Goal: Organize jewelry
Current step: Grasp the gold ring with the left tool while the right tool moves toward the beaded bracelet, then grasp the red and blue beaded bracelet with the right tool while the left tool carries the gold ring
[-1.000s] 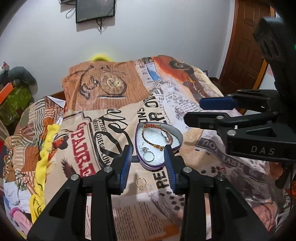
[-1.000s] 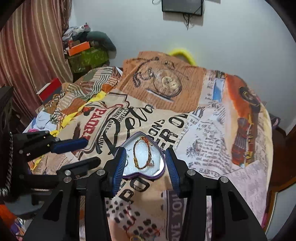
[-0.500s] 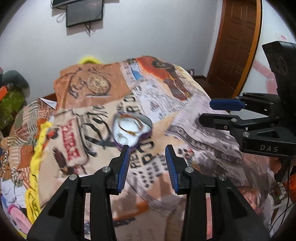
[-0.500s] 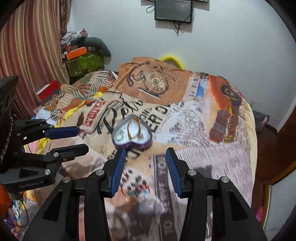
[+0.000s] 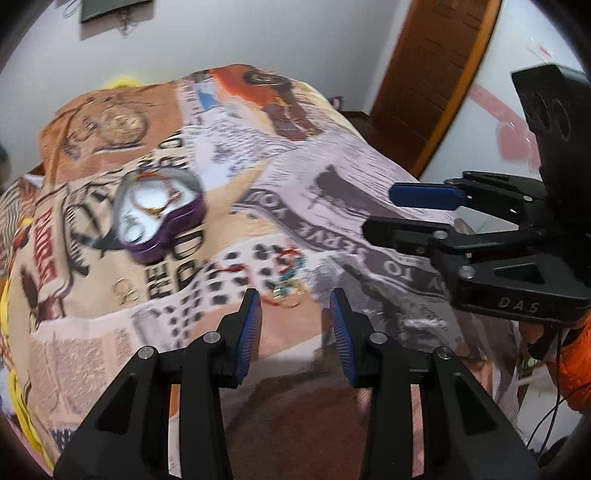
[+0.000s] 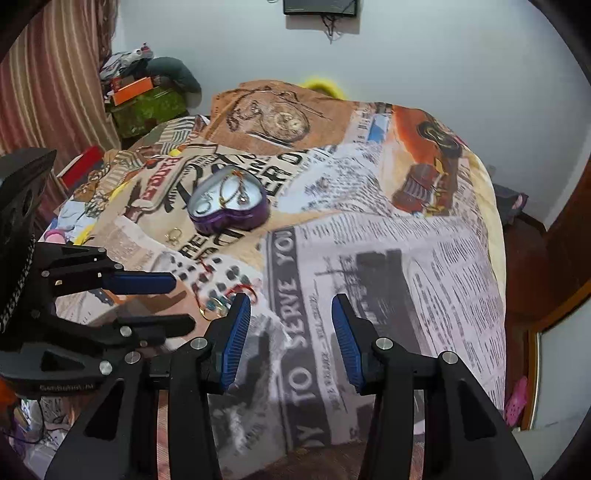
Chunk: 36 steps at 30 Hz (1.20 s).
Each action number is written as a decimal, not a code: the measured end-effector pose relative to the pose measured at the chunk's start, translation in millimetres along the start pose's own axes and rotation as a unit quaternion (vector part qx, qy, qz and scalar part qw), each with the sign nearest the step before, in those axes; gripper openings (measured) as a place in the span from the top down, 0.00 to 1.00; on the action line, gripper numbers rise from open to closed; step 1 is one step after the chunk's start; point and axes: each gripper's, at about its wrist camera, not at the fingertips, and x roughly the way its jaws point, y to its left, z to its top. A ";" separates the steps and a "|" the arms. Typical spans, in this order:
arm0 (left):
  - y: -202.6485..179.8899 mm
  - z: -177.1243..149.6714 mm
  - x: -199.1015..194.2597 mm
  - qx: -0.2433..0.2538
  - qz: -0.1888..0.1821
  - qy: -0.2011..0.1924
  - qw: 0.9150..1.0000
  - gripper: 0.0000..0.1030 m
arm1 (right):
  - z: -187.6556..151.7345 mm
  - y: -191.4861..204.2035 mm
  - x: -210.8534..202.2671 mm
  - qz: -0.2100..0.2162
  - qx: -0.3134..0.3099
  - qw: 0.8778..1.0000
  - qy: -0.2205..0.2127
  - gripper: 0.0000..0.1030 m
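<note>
A purple heart-shaped jewelry box (image 5: 159, 218) lies open on the printed bedspread, with a gold chain bracelet and rings inside; it also shows in the right wrist view (image 6: 229, 208). A pair of gold rings (image 5: 123, 290) lies in front of the box, also seen from the right wrist (image 6: 173, 234). A red-thread and teal bead piece with a gold ring (image 5: 290, 280) lies just ahead of my left gripper (image 5: 294, 314), which is open and empty. My right gripper (image 6: 291, 325) is open and empty, held above the bedspread right of that piece (image 6: 218, 301).
The bedspread (image 6: 388, 236) drapes over the bed's near edge. A wooden door (image 5: 432, 74) stands at the right. Clutter and a striped curtain (image 6: 48, 74) lie at the far left. A wall-mounted screen (image 6: 319, 7) hangs on the wall.
Both grippers have pulled back and to the right, away from the box. The box now sits farther off to the left, and the bead piece has come into view near the left gripper.
</note>
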 end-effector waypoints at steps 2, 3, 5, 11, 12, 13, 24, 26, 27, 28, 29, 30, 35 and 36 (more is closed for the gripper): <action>-7.1 2.8 6.7 0.012 0.006 0.001 1.000 0.63 | -3.0 -5.6 -0.6 -0.001 0.006 1.000 0.000 0.59; -9.0 4.3 9.8 0.014 0.010 0.002 1.000 0.63 | -4.2 -7.4 -0.7 0.000 0.008 1.000 0.000 0.59; -10.0 6.5 16.9 0.013 0.019 0.004 1.000 0.63 | -6.5 -11.0 -1.0 0.004 0.013 1.000 0.001 0.59; -1.8 6.1 31.5 0.006 0.032 0.013 0.999 0.68 | -9.6 -14.0 0.4 0.013 0.017 1.000 0.001 0.59; -1.3 5.9 31.4 0.005 0.035 0.012 0.999 0.71 | -10.0 -13.9 1.0 0.015 0.017 1.000 0.001 0.59; -0.6 5.5 31.9 0.004 0.036 0.011 0.999 0.79 | -10.0 -13.4 1.7 0.017 0.018 1.000 0.002 0.59; 6.2 1.6 12.6 -0.010 0.023 -0.012 1.000 0.84 | -5.3 -4.0 14.7 0.034 0.017 0.999 0.015 0.59; 10.3 2.4 1.7 -0.016 0.024 -0.027 0.999 0.84 | -3.3 1.0 19.0 0.038 0.011 0.999 0.021 0.59; 12.8 2.5 -2.8 -0.018 0.026 -0.033 0.999 0.84 | -2.5 3.9 20.8 0.040 0.008 0.999 0.023 0.59; 16.4 2.4 -8.4 -0.019 0.030 -0.040 0.999 0.84 | -1.4 7.7 23.0 0.041 0.003 0.999 0.024 0.59; 19.3 1.9 -11.5 -0.021 0.033 -0.043 0.998 0.84 | -0.1 11.2 25.3 0.044 0.000 0.999 0.026 0.59; 23.8 1.3 -15.3 -0.024 0.037 -0.047 0.998 0.84 | 1.3 14.0 27.5 0.047 -0.002 0.998 0.028 0.59; 43.6 -5.9 -22.0 -0.036 0.051 -0.047 0.997 0.84 | 9.3 28.0 44.8 0.058 -0.014 0.997 0.048 0.59; 45.9 -7.6 -22.0 -0.038 0.053 -0.047 0.997 0.84 | 10.2 30.3 48.1 0.057 -0.017 0.997 0.054 0.59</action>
